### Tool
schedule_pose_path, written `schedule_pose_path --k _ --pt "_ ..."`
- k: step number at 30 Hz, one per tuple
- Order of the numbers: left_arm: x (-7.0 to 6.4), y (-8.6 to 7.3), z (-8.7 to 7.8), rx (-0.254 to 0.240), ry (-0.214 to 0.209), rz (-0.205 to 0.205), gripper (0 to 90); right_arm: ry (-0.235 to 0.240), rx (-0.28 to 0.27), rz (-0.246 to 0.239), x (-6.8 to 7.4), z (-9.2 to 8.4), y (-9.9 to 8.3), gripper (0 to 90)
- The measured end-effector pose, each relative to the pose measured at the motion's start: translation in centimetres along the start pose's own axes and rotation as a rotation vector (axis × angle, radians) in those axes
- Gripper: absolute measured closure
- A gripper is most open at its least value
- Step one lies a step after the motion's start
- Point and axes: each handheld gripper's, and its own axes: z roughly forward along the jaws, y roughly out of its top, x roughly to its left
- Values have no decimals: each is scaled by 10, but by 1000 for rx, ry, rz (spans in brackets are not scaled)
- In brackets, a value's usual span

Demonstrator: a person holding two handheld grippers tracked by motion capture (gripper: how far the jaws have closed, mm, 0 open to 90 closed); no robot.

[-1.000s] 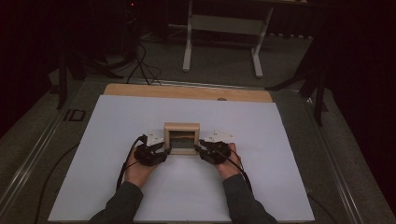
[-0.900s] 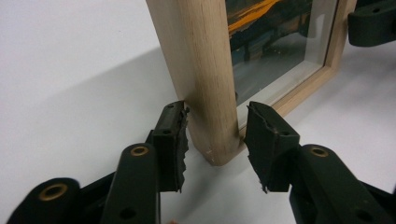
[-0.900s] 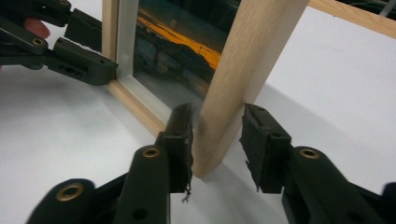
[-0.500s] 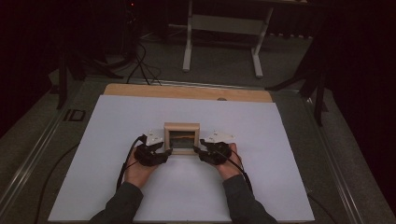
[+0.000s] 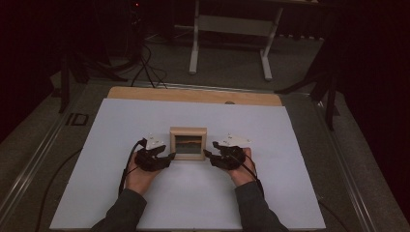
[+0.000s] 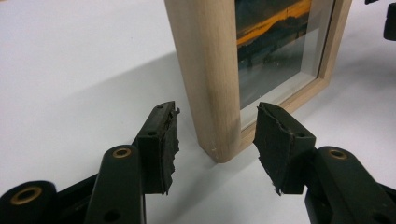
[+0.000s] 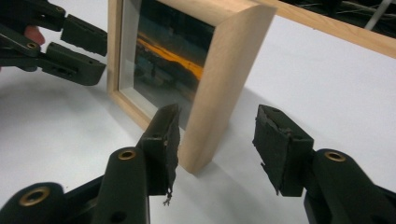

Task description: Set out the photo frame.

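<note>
- The bench (image 5: 145, 121), topped with a white sheet and edged with a wooden strip at its far side, has bare room on every side of the things.
- The light wooden picture frame with glass and an orange-and-dark picture (image 5: 188, 143) stands upright near the bench's middle, well apart from all four edges.
- The left claw (image 5: 170, 158) sits at the frame's near left corner; its jaws have just been opening and stand wide, the corner post between them, untouched.
- The right claw (image 5: 207, 155) straddles the near right corner likewise, jaws just opened wide, pads clear of the wood.
</note>
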Motion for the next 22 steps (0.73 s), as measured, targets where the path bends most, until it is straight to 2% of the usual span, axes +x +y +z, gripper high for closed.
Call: schedule_pose_path --k 12,18,21,22 --pt "6 4 -16 -30 9 -25 479 -20 -24 39 -11 -12 2 486" --pt "17 3 -24 -38 31 -54 471 -35 -26 64 -21 -19 1 477" --pt "23 0 -26 -26 97 -45 469 -49 -19 78 -28 -23 0 468" --pt "23 0 -26 -26 97 -45 465 -52 -16 86 -30 -25 0 467"
